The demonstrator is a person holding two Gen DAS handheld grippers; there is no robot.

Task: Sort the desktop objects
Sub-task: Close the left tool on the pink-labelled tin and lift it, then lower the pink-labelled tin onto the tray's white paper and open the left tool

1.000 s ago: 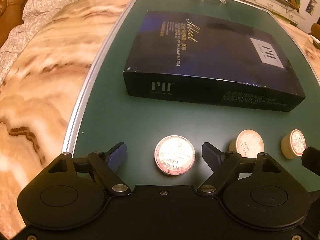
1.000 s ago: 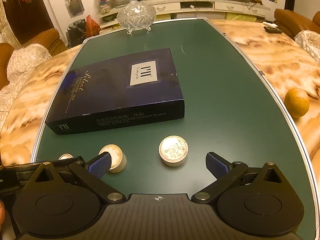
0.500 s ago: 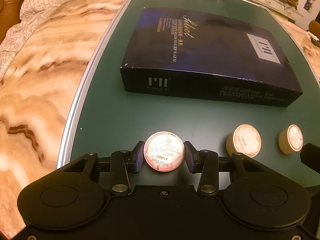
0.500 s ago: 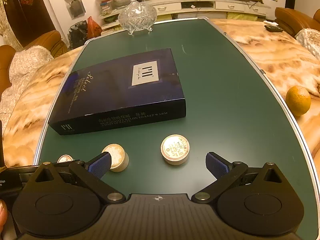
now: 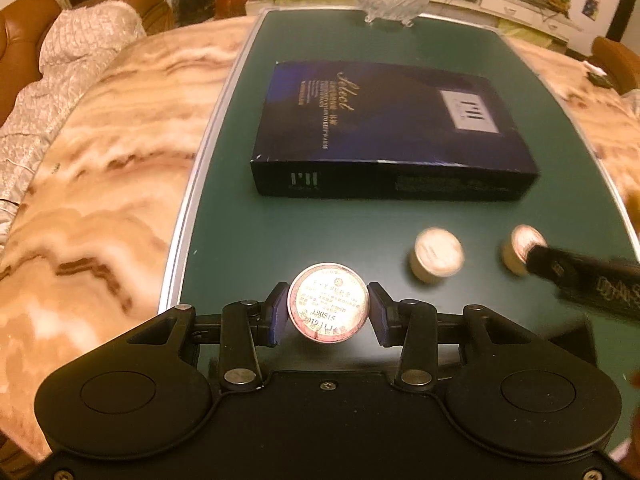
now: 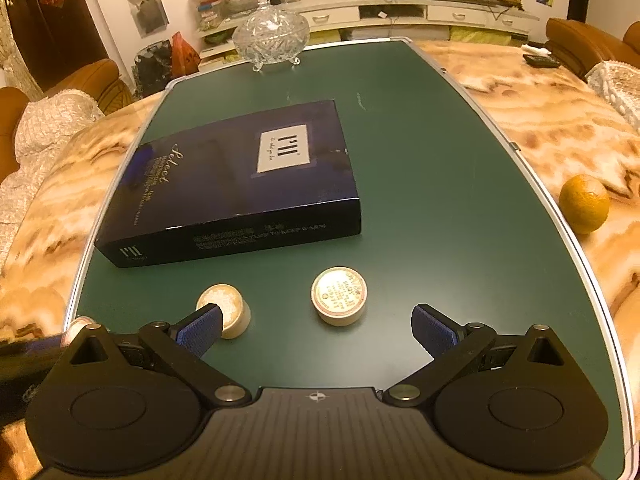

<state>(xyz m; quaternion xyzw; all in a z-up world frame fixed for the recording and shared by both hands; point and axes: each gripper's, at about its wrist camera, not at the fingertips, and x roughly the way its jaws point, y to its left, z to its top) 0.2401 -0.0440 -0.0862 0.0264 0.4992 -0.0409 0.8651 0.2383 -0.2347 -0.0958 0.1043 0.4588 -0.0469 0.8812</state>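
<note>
My left gripper [image 5: 328,312] is shut on a round tin with a pink-rimmed label [image 5: 328,301] and holds it above the green mat. Two more round tins stay on the mat: a cream one [image 5: 436,254] [image 6: 224,312] and a labelled one [image 5: 520,248] [image 6: 339,295]. A dark blue flat box [image 5: 392,132] [image 6: 240,176] lies behind them. My right gripper [image 6: 316,330] is open and empty, just short of the labelled tin; its left finger overlaps the cream tin in view.
A cut-glass lidded bowl [image 6: 272,38] stands at the far end of the green mat [image 6: 440,200]. An orange [image 6: 584,208] lies on the marble tabletop to the right. Sofas and a sideboard surround the table.
My left gripper closed on the pink-rimmed tin and lifted it off the mat. My right gripper stayed open and moved slightly forward toward the labelled tin.
</note>
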